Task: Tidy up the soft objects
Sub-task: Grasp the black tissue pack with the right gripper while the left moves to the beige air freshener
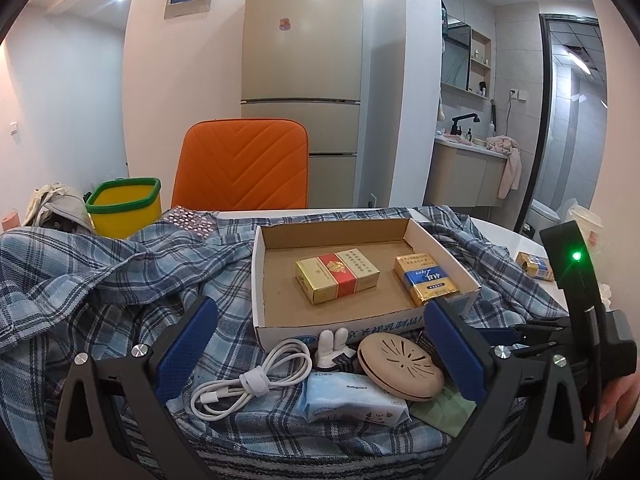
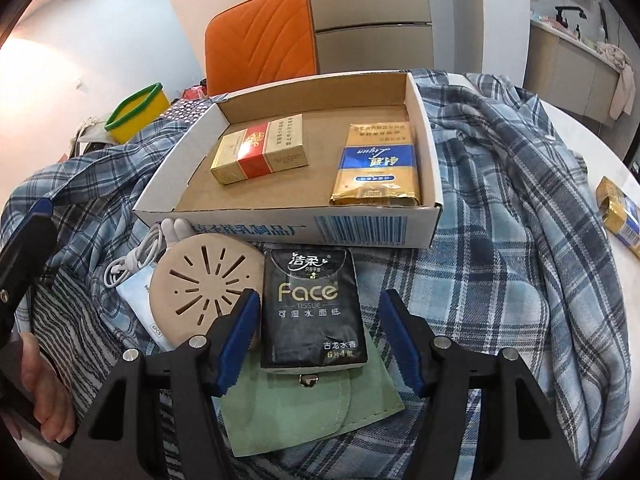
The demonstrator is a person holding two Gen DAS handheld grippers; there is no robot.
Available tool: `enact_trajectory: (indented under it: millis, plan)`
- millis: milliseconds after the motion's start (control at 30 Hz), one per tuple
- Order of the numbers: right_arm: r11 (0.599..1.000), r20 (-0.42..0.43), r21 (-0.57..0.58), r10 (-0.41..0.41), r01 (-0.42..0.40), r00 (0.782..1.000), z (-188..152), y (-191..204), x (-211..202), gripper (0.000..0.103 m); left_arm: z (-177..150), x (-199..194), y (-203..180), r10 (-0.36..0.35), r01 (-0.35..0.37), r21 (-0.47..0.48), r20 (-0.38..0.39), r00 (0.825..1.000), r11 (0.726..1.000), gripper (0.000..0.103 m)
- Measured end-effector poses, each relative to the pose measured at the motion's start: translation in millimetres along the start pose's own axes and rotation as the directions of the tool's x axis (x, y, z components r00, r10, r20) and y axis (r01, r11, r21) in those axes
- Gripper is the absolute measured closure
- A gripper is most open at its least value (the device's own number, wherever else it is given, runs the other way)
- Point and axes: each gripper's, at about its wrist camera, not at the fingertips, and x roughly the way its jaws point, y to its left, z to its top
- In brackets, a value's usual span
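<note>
A cardboard tray (image 1: 420, 236) (image 2: 424, 120) sits on a blue plaid shirt (image 1: 100, 272) (image 2: 500, 220) and holds a red-gold pack (image 1: 338, 276) (image 2: 260, 148) and a blue-gold pack (image 1: 424, 280) (image 2: 376, 164). In front of it lie a black Face tissue pack (image 2: 312, 308), a green fabric pouch (image 2: 304, 412) (image 1: 440, 406), a beige round disc (image 1: 400, 364) (image 2: 204, 280), a light-blue wipes pack (image 1: 352, 398) (image 2: 138, 292) and a white cable (image 1: 248, 380) (image 2: 136, 260). My left gripper (image 1: 320, 344) is open above the cable and wipes. My right gripper (image 2: 320, 336) is open, its fingers either side of the black tissue pack.
A yellow bin with a green rim (image 1: 124, 206) (image 2: 136, 112) stands at the back left. An orange chair (image 1: 244, 168) (image 2: 260, 40) is behind the table. Another blue-gold pack (image 1: 536, 266) (image 2: 620, 212) lies on the white table at the right. A small white figurine (image 1: 332, 346) stands by the tray.
</note>
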Motion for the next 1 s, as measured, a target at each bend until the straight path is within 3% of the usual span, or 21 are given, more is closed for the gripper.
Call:
enact_trajectory:
  millis: [233, 267, 300, 533, 667, 800, 867, 1000]
  plan:
    - [1.0, -0.025, 0.004, 0.011, -0.011, 1.0, 0.6, -1.2, 6.3, 0.038, -2.5, 8.4, -7.1, -0.02, 0.022, 0.036, -0.045, 0.999, 0.999, 0.0]
    - [1.0, -0.027, 0.004, 0.013, -0.013, 1.0, 0.3, -0.9, 6.9, 0.04, -3.2, 9.9, -8.7, -0.019, 0.022, 0.043, -0.053, 0.998, 0.999, 0.0]
    - [0.999, -0.023, 0.001, 0.036, -0.036, 0.999, 0.2, -0.4, 5.8, 0.051, -3.4, 11.1, -9.1, -0.019, 0.022, 0.047, -0.059, 0.998, 0.999, 0.0]
    - [0.999, 0.095, -0.007, -0.045, 0.046, 0.994, -3.4, 4.5, -18.3, 0.055, -3.5, 18.4, -9.0, -0.04, 0.045, 0.048, -0.1, 0.994, 0.998, 0.0]
    - [0.995, 0.227, 0.002, -0.096, 0.098, 0.969, -6.0, 5.5, -46.3, 0.055, -4.0, 20.9, -21.9, -0.075, 0.09, 0.121, -0.123, 0.99, 0.989, 0.0]
    - [0.991, 0.326, 0.036, -0.133, 0.129, 0.936, -8.5, 2.1, -67.6, 0.055, -8.2, 29.1, -45.6, -0.083, 0.129, 0.271, -0.175, 0.981, 0.954, 0.0]
    - [0.989, 0.359, 0.051, -0.146, 0.137, 0.922, -9.2, 1.5, -75.1, 0.055, -9.8, 38.0, -50.0, -0.094, 0.158, 0.284, -0.226, 0.97, 0.946, 0.001]
    - [0.987, 0.4, 0.035, -0.156, 0.155, 0.903, -11.0, 7.1, -83.9, 0.055, -13.2, 51.4, -53.6, -0.147, 0.244, 0.295, -0.315, 0.938, 0.924, 0.013]
